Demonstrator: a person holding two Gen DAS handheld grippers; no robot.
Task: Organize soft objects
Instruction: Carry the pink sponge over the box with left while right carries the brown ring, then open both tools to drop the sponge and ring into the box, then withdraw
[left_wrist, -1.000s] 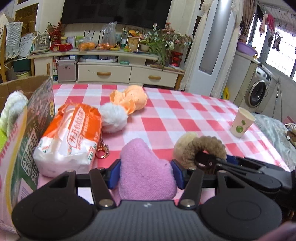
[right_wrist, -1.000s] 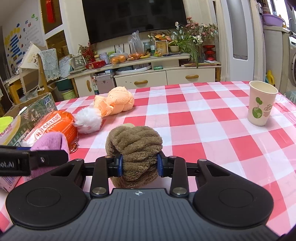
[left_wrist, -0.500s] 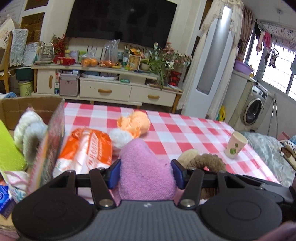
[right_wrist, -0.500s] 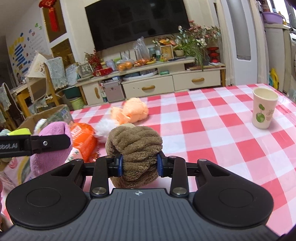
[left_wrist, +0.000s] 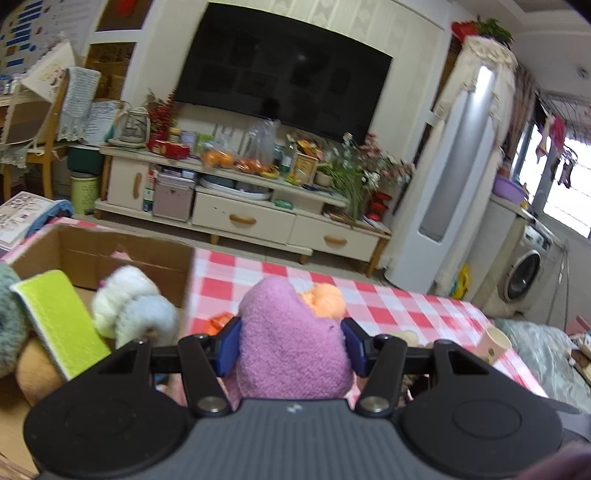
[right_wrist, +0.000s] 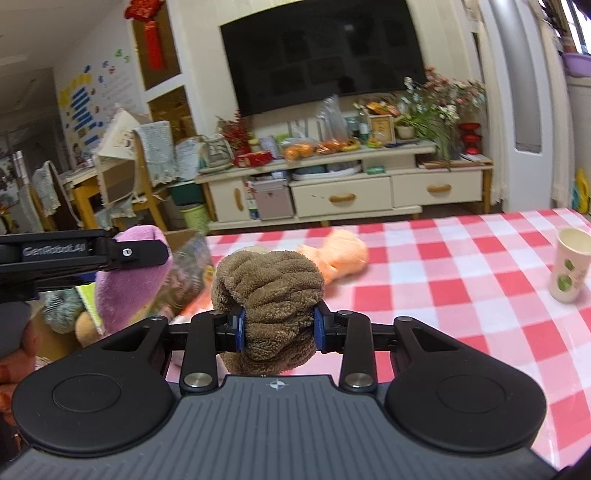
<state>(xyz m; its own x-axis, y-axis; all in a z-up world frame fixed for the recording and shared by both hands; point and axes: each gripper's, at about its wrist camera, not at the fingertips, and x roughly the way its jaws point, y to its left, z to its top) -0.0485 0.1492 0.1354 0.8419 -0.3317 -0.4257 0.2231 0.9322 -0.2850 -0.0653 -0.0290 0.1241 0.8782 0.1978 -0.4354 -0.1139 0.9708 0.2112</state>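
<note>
Two soft toys, pink (left_wrist: 291, 347) and brown (right_wrist: 273, 295), one per tongs.

Two grippers, each holding one soft toy: one purple (left_wrist: 291, 343), one brown (right_wrist: 269, 291). One orange plush (right_wrist: 345, 254) and one paper cup (right_wrist: 570, 269) sit on the desk. One cardboard box (left_wrist: 122, 254) holds several soft items.

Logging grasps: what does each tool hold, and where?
Left tool pinches the pink plush across its lower sides. Right tool squeezes the brown plush around its middle.
</note>
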